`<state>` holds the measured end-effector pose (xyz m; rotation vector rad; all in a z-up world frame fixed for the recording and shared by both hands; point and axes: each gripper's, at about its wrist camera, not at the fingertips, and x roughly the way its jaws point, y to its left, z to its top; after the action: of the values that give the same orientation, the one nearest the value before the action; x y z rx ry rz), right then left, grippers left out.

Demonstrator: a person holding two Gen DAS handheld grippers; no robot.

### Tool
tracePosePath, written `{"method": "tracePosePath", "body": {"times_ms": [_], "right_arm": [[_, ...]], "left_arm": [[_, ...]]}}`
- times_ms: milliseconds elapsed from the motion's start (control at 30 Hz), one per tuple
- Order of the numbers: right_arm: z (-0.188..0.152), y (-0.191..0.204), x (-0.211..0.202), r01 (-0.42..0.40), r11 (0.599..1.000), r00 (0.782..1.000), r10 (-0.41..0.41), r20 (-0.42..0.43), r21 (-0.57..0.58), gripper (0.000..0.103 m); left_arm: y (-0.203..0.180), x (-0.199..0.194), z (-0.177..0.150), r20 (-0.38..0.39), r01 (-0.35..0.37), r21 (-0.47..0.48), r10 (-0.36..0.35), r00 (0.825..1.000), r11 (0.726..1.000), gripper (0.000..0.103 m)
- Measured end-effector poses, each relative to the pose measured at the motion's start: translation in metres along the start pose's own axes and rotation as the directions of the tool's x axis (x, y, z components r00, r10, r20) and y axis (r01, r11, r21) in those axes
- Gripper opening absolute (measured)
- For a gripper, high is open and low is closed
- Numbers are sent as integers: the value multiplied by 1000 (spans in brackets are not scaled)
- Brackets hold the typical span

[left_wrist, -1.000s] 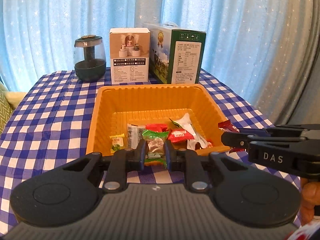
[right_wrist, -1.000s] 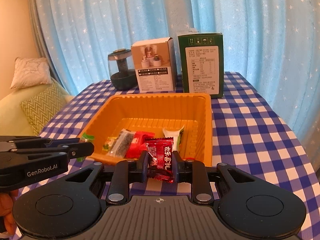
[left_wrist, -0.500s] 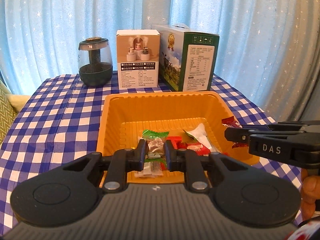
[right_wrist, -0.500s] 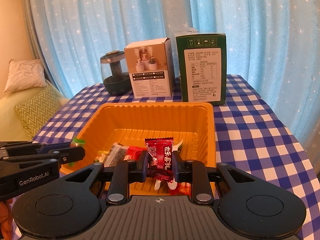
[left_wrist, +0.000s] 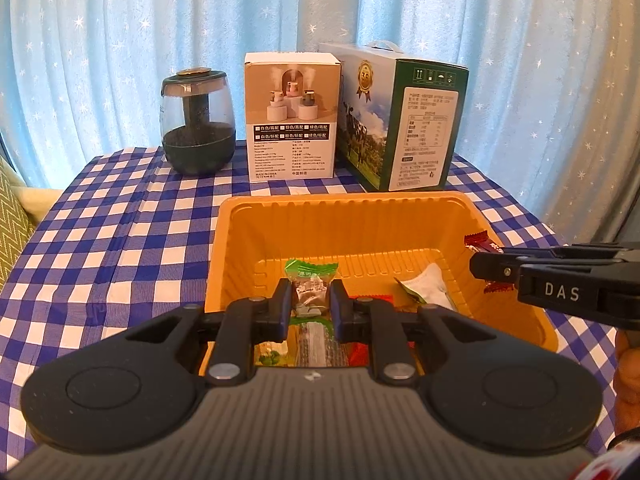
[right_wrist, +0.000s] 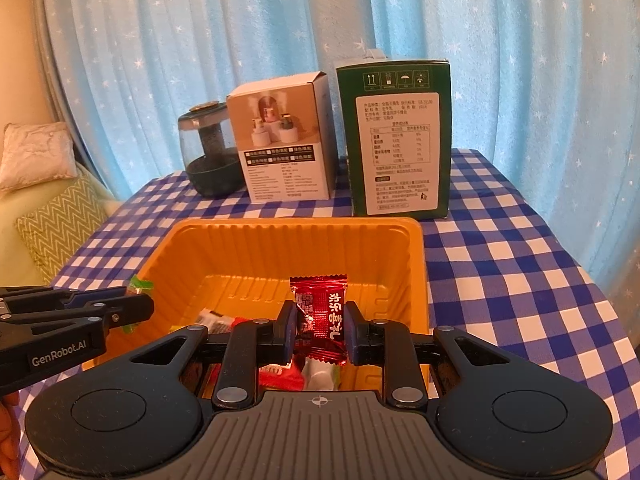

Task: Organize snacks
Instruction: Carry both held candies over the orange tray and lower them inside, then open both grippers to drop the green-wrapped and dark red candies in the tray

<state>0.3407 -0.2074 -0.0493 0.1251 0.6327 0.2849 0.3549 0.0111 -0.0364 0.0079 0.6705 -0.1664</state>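
Note:
An orange plastic tray (left_wrist: pixel 344 216) (right_wrist: pixel 296 236) sits on the checked table with several wrapped snacks in its near part. My left gripper (left_wrist: pixel 309 294) is shut on a green-topped candy (left_wrist: pixel 310 280) and hangs over the tray's near left part. My right gripper (right_wrist: pixel 320 320) is shut on a red candy (right_wrist: pixel 324 312), also above the tray's near part. In the left wrist view the right gripper (left_wrist: pixel 486 266) comes in from the right with the red candy (left_wrist: pixel 482 242) at its tip. In the right wrist view the left gripper (right_wrist: pixel 140 308) comes in from the left with the green candy (right_wrist: pixel 138 284).
Behind the tray stand a dark glass jar (left_wrist: pixel 197 120), a white humidifier box (left_wrist: pixel 291 116) and a green milk carton box (left_wrist: pixel 408 120). A blue starred curtain (left_wrist: pixel 120 40) closes the back. A sofa with cushions (right_wrist: pixel 52 208) is at the left.
Both grippers have moved forward from before the tray's near rim to over the tray, each still holding its candy.

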Motion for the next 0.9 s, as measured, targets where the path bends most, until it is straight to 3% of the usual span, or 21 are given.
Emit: {"method": "tracePosePath", "body": {"times_ms": [700,767,800,900], "right_arm": [[3,-4,15,3,1000,1000,-2,-21,7,25],[2,-3,15,-6,1000,1000,6,-18,8,25],[2,-2,15,-9,1000,1000,9,-17,8,25],[2,-2,15,-10,1000,1000,10,-16,8,25]], "left_arm": [[7,14,0,1,7,-29,-7,1000,1000,18],[4,13,-1,20,11,-26,-11,1000,1000,25],[2,12,-1,27,2,-17,-1,1000,1000,40],[2,11,-1,31,-14,-9,15,999,1000,42]]}}
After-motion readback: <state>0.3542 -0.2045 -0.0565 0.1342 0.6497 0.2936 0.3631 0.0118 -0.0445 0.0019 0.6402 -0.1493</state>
